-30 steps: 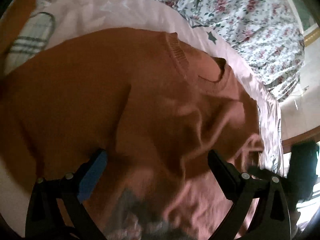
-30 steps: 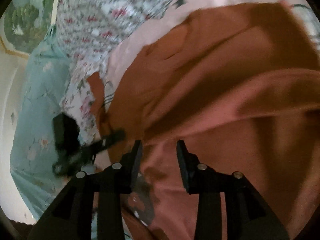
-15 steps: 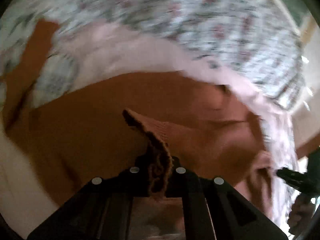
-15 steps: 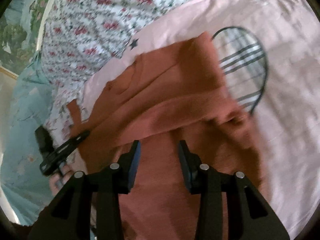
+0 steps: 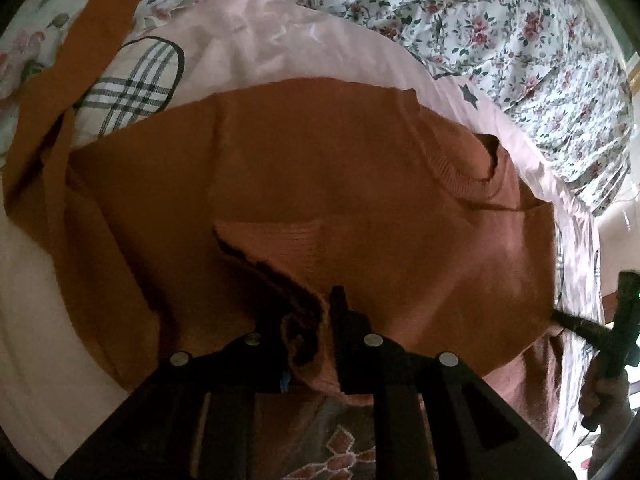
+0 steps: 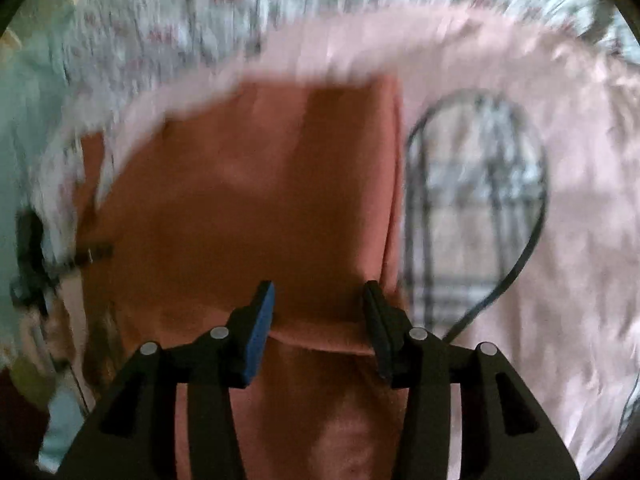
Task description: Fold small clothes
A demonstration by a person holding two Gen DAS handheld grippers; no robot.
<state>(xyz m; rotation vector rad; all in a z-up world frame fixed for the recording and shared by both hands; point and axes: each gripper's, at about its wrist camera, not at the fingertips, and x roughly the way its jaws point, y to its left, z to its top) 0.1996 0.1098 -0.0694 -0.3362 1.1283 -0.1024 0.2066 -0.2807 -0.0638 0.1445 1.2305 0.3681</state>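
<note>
Left wrist view: a rust-orange knit sweater (image 5: 320, 168) lies spread on a pale pink garment (image 5: 280, 48), which in turn rests on a floral bedspread (image 5: 500, 20). The sweater's ribbed round neckline (image 5: 460, 176) points toward the right of the picture; one sleeve (image 5: 92, 40) trails away to the upper left, crossing a plaid patch (image 5: 132, 84) outlined in black on the pink cloth. A second sleeve is folded across the body, its ribbed cuff (image 5: 280, 240) lying on the chest. The left gripper (image 5: 308, 320) is clenched on a bunched edge of this folded cloth, which fills the narrow gap between its jaws; the jaws have just eased slightly apart yet still pinch the fabric. At the right border the other gripper appears, held by a hand (image 5: 604, 384).

Right wrist view, blurred by motion: the sweater (image 6: 260, 200) shows as a roughly rectangular orange panel with a straight right side, just beside the plaid patch (image 6: 476, 200). A folded hem edge runs across between the fingers of the right gripper (image 6: 318, 312). Its jaws stand apart and have just been widening; the pads appear not to press on the cloth, though the blur leaves this uncertain.
</note>
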